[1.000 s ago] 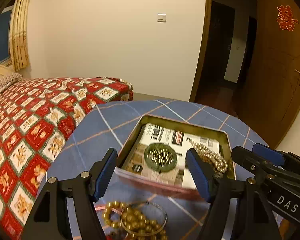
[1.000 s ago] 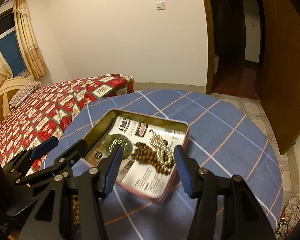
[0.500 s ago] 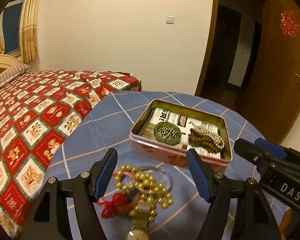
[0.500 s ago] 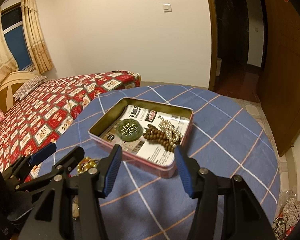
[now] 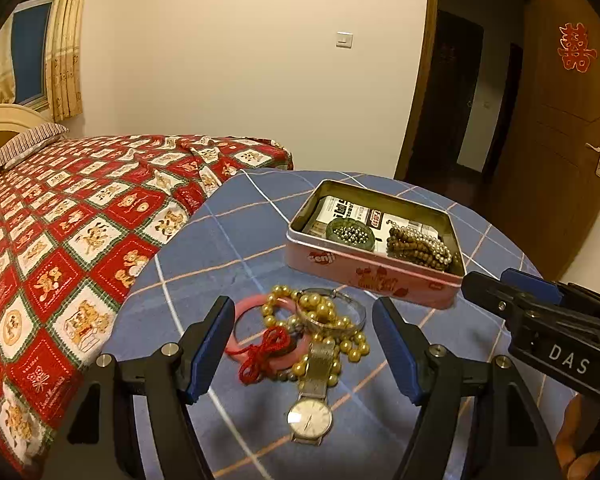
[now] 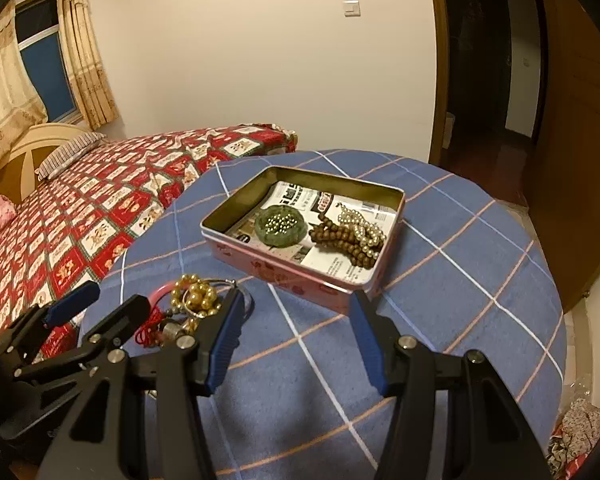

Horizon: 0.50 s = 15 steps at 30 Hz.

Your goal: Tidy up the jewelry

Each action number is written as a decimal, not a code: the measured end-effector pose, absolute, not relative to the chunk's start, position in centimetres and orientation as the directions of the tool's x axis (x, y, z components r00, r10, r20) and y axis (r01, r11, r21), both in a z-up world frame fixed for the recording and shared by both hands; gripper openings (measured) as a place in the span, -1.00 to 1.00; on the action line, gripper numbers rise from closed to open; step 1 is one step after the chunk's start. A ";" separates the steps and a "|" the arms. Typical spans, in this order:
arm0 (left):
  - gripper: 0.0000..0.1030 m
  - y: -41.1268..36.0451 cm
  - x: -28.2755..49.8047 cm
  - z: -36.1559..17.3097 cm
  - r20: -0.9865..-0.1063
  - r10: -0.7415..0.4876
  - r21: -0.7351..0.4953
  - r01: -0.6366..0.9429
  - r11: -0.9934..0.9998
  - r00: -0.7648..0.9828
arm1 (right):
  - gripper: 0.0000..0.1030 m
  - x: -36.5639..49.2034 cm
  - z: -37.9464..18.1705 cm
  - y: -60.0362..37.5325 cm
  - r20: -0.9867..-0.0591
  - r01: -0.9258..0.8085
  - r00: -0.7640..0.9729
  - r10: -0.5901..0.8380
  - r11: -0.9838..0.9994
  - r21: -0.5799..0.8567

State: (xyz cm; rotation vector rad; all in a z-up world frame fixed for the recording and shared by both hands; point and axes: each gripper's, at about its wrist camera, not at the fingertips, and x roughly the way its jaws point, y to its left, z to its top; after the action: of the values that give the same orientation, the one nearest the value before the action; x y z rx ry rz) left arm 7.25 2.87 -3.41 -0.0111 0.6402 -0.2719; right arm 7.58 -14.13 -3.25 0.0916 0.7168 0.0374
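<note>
Jewelry pile [image 5: 308, 332] sits on the blue checked table [image 5: 228, 248], near edge, just in front of the pink tin [image 5: 372, 276].

Left wrist view: left gripper [image 5: 303, 346] hangs over the pile, jaws wide open, holding nothing, one finger on each side of it. Pile = pink bangle [image 5: 244, 314], gold bead string [image 5: 320, 312], thin metal bangle [image 5: 354, 306] on top of the beads, red knotted cord [image 5: 262, 354], and a mesh-strap watch [image 5: 311, 416] lying face up closest to the camera. Tin is open, lined with printed paper [image 5: 350, 212]; inside it a green ring [image 5: 350, 234] with small metal beads in its middle, and brown wooden beads [image 5: 414, 246] tangled with a pearl strand (touching each other). Right gripper [image 5: 540, 312] pokes in from the right, beside the tin.

Right wrist view: right gripper [image 6: 298, 334] jaws wide open too, empty, above bare table just short of the tin's [image 6: 284, 270] near wall. Pile [image 6: 192, 300] is off to the left, partly hidden behind the left gripper [image 6: 100, 308]. Red patterned bed [image 6: 100, 208] beyond the table.
</note>
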 end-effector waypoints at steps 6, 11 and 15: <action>0.39 4.6 6.1 -3.9 -0.588 -0.231 -0.050 0.250 0.967 0.775 | 0.12 6.6 -3.9 -13.9 -0.660 -0.023 0.747 0.077 0.996 0.091; 0.39 6.6 5.4 -5.5 -0.621 -0.201 -0.015 0.245 0.970 0.758 | 0.12 6.3 -5.9 -13.2 -0.704 -0.057 0.699 0.127 0.991 0.123; 0.39 8.0 5.2 -6.6 -0.644 -0.191 -0.025 0.228 0.973 0.741 | 0.12 6.4 -7.3 -11.8 -0.733 -0.109 0.652 0.193 0.981 0.162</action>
State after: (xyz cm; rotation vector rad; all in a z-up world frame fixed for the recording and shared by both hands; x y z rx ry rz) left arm 5.16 8.02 -6.65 0.0563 0.7001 -0.2297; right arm 6.37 -11.79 -7.31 0.1065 0.8441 0.1720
